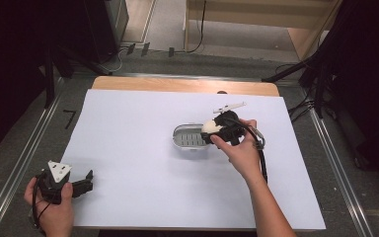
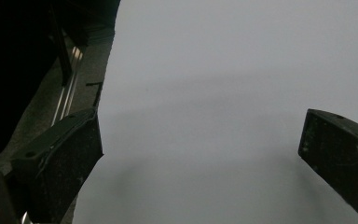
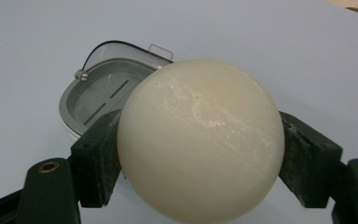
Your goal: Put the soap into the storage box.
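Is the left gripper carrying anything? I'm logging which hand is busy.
No: the left gripper has its jaws wide apart over the white sheet, with nothing between them.

Even overhead light on the white paper-covered worktop [image 1: 143, 163], dark surroundings, soft shadows, faint sheen on the cream smooth ball [image 3: 200, 140], left gripper view dim and blurred.

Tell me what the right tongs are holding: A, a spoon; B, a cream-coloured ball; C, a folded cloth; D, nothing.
B: in the right gripper view the ball sits clamped between the jaws of the right tongs, just above the grey tray.
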Demonstrator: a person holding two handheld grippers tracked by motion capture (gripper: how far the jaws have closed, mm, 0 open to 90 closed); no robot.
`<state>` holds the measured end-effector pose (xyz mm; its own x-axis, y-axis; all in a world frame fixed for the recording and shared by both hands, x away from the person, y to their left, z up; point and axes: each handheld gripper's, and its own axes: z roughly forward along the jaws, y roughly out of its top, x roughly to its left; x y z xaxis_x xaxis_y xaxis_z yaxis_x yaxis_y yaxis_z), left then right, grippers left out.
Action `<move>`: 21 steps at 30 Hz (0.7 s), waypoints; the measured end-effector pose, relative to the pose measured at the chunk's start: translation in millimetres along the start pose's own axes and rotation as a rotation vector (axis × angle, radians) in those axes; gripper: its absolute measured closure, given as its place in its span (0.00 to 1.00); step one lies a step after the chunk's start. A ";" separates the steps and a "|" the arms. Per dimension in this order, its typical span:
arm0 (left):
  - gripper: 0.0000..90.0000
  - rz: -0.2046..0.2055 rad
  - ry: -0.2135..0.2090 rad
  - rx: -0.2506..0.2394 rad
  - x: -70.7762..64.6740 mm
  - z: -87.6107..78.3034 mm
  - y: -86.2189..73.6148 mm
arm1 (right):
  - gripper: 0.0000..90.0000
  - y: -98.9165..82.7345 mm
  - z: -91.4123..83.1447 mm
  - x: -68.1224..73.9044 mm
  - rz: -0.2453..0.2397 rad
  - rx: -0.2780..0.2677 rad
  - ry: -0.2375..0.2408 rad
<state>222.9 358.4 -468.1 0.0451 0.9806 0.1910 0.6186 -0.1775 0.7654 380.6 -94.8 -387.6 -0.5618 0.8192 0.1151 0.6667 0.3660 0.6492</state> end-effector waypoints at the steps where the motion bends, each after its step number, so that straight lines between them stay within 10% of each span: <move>1: 0.00 -0.001 0.000 0.000 0.0 0.1 0.0 | 0.27 1.1 1.6 1.9 -0.003 0.002 0.002; 21: 0.00 -0.004 0.001 0.002 0.1 0.1 0.1 | 0.27 5.8 18.3 16.3 -0.023 0.017 0.021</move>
<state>223.1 358.5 -468.1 0.0415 0.9812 0.1884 0.6202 -0.1731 0.7651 384.2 -71.3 -395.6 -0.5872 0.8011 0.1160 0.6618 0.3926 0.6386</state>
